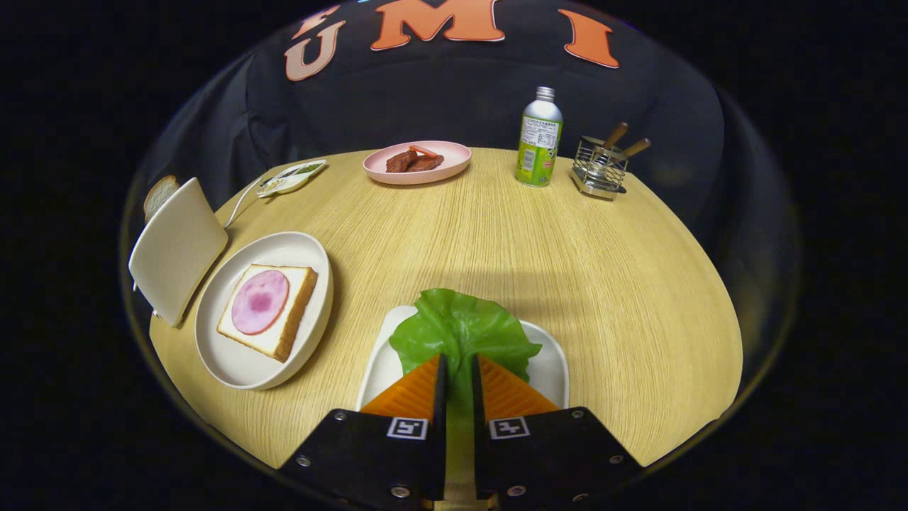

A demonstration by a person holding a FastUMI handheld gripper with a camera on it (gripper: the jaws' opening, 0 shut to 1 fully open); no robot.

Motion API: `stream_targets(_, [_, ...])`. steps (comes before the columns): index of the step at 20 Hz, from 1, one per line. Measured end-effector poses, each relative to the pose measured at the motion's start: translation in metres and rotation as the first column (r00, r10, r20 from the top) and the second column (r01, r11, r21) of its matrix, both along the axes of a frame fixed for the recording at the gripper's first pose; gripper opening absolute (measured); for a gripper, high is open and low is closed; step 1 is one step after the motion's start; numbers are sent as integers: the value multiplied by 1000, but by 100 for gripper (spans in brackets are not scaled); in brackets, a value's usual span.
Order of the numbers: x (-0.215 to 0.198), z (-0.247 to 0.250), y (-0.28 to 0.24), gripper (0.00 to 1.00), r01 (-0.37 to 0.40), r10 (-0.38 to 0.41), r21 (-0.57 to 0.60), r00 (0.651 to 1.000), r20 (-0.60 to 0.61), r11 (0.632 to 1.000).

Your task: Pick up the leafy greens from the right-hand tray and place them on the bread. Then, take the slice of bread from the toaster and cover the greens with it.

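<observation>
At the far left the toaster (177, 248) stands tilted at the edge of the worktop (567, 255), with 1 slice of bread (160, 194) poking up behind it, likely parked there for the covering step. Just beside it, a round white plate (234, 355) holds another slice of bread (273, 333) lying flat, a pink round of ham (260, 301) on top, ready to take the greens.

Farther back, a small white dish (291, 177) holds something greenish, too small to tell, and a pink plate (454, 155) carries dark reddish pieces of food.

Nearest the camera, the white tray (550, 362) holds the leafy greens (461, 326), 1 broad leaf overhanging the tray's far rim. The gripper (458, 372) is nearly closed, its fingers pinching the leaf's near edge between them, which looks like the pickup grasp.

To the right at the back stand a green bottle (538, 138) and a wire basket (599, 169) holding 2 wooden-handled utensils.
</observation>
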State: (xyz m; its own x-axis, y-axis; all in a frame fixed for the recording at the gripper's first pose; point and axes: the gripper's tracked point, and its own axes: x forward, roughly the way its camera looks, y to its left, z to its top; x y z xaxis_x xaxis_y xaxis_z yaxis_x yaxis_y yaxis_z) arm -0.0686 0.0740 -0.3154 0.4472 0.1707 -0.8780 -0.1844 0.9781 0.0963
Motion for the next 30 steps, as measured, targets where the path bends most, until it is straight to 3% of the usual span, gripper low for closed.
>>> stream_targets(3, [1,4,3,5,7,-8,29,1000,4,1000])
stream_targets(14, [22,59,32,4,19,-47,235,992,114,972])
stream_targets(30, [42,81,147,4,-146,92,374,983,157,916])
